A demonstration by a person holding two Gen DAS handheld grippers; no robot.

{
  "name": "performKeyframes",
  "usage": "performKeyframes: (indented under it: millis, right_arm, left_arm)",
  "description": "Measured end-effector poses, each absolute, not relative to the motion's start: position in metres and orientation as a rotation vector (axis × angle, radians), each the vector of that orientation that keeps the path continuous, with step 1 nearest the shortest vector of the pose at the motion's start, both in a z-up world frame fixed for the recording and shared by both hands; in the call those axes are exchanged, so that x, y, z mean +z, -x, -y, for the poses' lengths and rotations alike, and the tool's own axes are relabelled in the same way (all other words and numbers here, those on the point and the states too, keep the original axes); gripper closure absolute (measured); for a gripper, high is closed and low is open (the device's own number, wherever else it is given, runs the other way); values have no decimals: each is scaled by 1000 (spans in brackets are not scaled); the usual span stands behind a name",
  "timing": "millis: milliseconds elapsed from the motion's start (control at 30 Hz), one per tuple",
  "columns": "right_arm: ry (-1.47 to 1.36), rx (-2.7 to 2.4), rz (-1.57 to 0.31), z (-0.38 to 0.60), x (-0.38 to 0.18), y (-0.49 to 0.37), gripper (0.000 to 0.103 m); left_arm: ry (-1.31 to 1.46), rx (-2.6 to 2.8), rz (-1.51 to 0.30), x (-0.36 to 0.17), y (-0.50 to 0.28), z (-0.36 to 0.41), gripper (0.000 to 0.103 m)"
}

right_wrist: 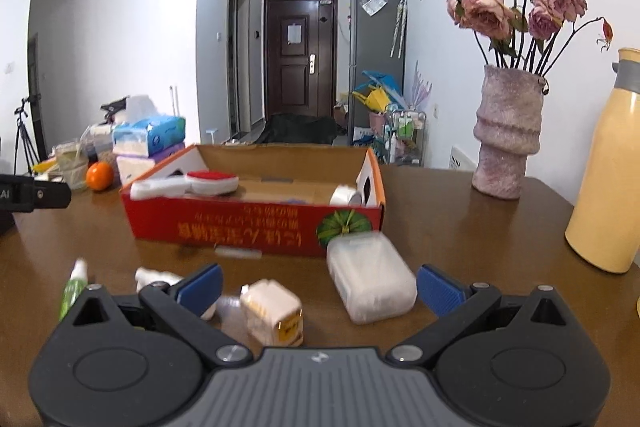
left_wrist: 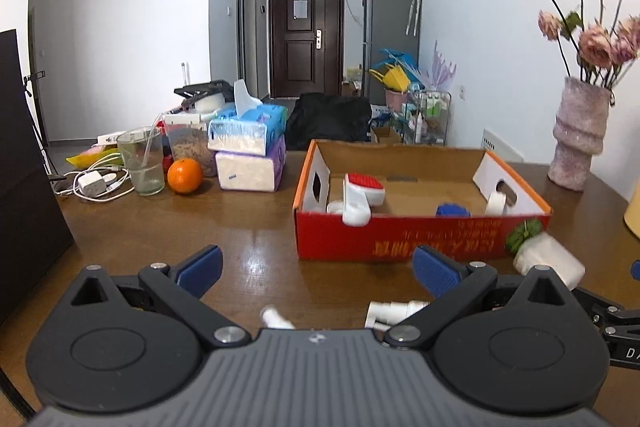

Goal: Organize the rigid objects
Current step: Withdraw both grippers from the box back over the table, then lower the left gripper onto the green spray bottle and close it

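Both grippers hang low over a brown wooden table (left_wrist: 132,227) with their blue-padded fingers spread wide and nothing between them. The right gripper (right_wrist: 319,285) faces a small white cube-shaped container with a yellow label (right_wrist: 274,311), lying tilted on the table between its fingers but touching neither. Just beyond, nearer the right finger, lies a frosted white rectangular plastic box (right_wrist: 370,275), one corner close against the front of a red cardboard box (right_wrist: 248,223). To the left sit a small green spray bottle (right_wrist: 74,285) and a white plastic piece (right_wrist: 156,277), partly hidden behind the left finger. The left gripper (left_wrist: 318,273) has a white tube-like object (left_wrist: 394,311) just below its right finger and a small white nozzle (left_wrist: 274,317) near its body. The open-topped red cardboard box stands ahead, holding a white brush with a red bristle pad (left_wrist: 362,193), a roll of white tape (left_wrist: 496,203) and a blue object (left_wrist: 452,211). Left of the box are an orange (left_wrist: 185,175), a glass with a straw (left_wrist: 142,163), stacked tissue packs (left_wrist: 250,147) and a white charger with cable (left_wrist: 94,185). To the right stand a pink vase of dried roses (right_wrist: 506,135) and a cream yellow flask (right_wrist: 610,163).
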State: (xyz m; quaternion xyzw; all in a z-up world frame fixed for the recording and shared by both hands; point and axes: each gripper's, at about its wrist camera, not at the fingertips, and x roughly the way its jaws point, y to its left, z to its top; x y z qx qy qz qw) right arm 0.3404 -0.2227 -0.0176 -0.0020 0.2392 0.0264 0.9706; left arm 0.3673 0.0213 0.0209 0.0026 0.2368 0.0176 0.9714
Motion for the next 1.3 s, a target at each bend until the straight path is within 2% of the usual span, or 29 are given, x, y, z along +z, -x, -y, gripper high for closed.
performKeyframes:
  millis: [400,900,1000,1200,1300]
  right_arm:
    - [33,45,-542,220,-41,-321,0]
    - [29,47,-578,213,-60,-326,0]
    - [22,47,-582,213,-62,-327,0]
    - [21,47,-585,212,-64,-328,0]
    - [21,47,-584,213,-64,-328,0]
  left_arm:
    - [-22,46,-575,-19,-351,-30,0]
    - [14,165,-697,-55,-380,-25,0]
    - [15,193,-697,-58,-382,-27,4]
    - [26,180,-728,-63,-386,-30,23]
    - [34,140,-735,-64,-385,-30,54]
